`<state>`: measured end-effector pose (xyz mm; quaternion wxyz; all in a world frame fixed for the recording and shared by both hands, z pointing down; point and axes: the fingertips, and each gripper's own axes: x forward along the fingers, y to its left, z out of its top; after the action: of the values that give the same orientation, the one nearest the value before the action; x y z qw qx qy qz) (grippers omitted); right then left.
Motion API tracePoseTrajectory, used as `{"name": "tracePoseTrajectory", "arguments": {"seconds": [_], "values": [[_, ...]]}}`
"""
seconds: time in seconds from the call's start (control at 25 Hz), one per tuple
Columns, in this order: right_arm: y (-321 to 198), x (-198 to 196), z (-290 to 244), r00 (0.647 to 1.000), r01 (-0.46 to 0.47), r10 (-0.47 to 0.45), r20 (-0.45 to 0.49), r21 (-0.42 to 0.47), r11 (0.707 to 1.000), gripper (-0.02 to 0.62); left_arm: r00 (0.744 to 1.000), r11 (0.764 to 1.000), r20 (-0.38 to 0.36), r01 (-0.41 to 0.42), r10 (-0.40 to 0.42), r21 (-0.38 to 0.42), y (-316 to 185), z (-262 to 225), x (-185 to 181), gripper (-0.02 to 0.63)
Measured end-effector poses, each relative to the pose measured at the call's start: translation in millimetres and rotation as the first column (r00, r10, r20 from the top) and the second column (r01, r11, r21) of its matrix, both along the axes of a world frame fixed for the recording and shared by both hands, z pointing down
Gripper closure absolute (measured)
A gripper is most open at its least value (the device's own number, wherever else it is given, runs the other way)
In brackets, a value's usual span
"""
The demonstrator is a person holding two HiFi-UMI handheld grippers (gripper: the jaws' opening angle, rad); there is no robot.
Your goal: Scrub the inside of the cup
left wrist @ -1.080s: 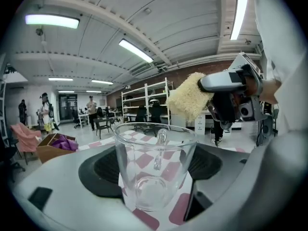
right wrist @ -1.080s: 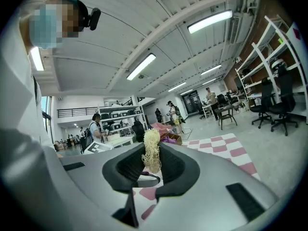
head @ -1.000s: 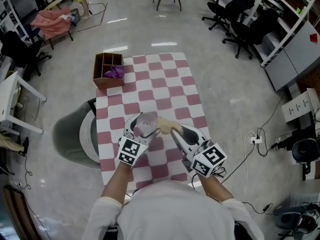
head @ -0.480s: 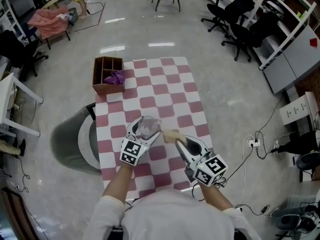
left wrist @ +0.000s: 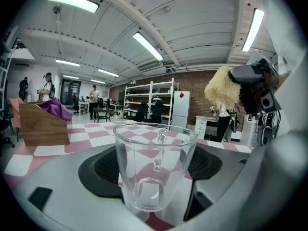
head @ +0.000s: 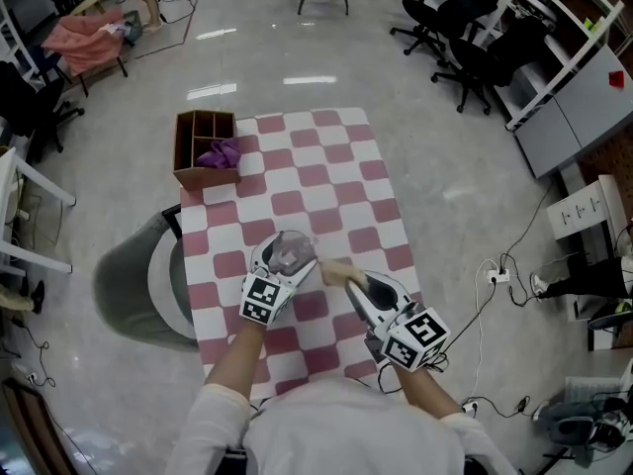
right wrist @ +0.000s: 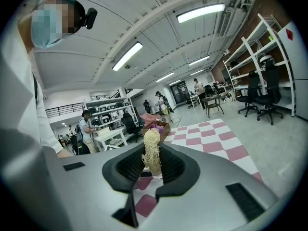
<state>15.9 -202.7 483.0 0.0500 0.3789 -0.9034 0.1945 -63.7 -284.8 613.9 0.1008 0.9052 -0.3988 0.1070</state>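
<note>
We count one glass cup [left wrist: 154, 165], clamped upright in the left gripper [head: 286, 255] over the checkered table [head: 326, 181]. One pale fibrous scrubber [right wrist: 151, 150] is pinched in the right gripper [head: 348, 277], beside the cup's rim, outside it. One wooden box [head: 203, 151]; we can't identify its purple contents.

The cup [left wrist: 155, 170] sits between the jaws of the left gripper [head: 286, 253], above the near part of the table [head: 331, 171]. Just to its right is the fibre scrubber [head: 335, 270], held in the right gripper [head: 345, 276]. A divided box [head: 188, 156] stands on the table's far left corner, with a crumpled cloth [head: 222, 152] in a right-hand compartment. Office chairs [head: 473, 43] stand beyond the table, to the far right.
</note>
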Motion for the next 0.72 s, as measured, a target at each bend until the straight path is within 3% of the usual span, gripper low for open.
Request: {"name": "tracePoseTrajectory", "arguments": {"seconds": [0.36, 0.72], "values": [[-1.3, 5.6, 4.7, 1.0, -0.022, 0.022, 0.0, -0.011, 1.0, 0.511, 1.0, 0.999, -0.014, 0.024, -0.025, -0.024, -2.5, 12.4, -1.5, 0.226], [-0.7, 2.6, 5.5, 1.0, -0.015, 0.015, 0.001, -0.01, 1.0, 0.511, 1.0, 1.0, 0.012, 0.012, -0.012, 0.002, 1.5, 16.8, -2.5, 0.225]]}}
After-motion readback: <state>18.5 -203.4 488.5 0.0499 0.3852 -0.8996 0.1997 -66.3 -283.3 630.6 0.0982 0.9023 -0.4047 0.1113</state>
